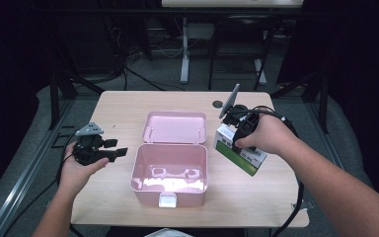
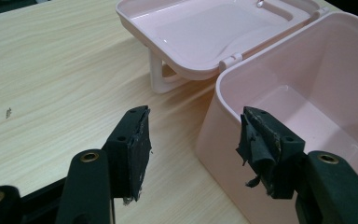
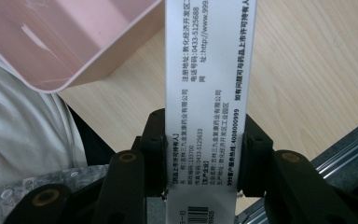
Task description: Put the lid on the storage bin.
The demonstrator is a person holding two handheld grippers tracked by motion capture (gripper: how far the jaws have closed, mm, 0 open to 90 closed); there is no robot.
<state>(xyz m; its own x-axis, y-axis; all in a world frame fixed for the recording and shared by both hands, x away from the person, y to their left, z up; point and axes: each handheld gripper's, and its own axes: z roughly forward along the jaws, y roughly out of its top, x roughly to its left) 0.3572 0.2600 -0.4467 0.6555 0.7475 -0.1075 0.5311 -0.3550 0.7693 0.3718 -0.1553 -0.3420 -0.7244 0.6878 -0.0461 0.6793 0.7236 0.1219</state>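
A pink plastic box [image 1: 170,174] stands open at the table's middle, its lid [image 1: 174,127] laid back behind it. My right gripper [image 1: 240,134] is shut on a white and green carton [image 1: 240,149], which hangs tilted just right of the box. In the right gripper view the carton [image 3: 208,84] runs up between both pads [image 3: 154,149], its printed side facing the camera, with the pink box [image 3: 60,42] at upper left. My left gripper [image 1: 116,148] is open and holds nothing, left of the box. In its own view the left gripper [image 2: 193,135] points at the box's near wall [image 2: 223,154].
The light wood table [image 1: 123,106] has bare room on the left and along the back. A small dark round spot [image 1: 217,104] sits near the back edge. Black frames and a desk's legs stand on the floor beyond. The person's white shirt [image 3: 23,135] shows below the box.
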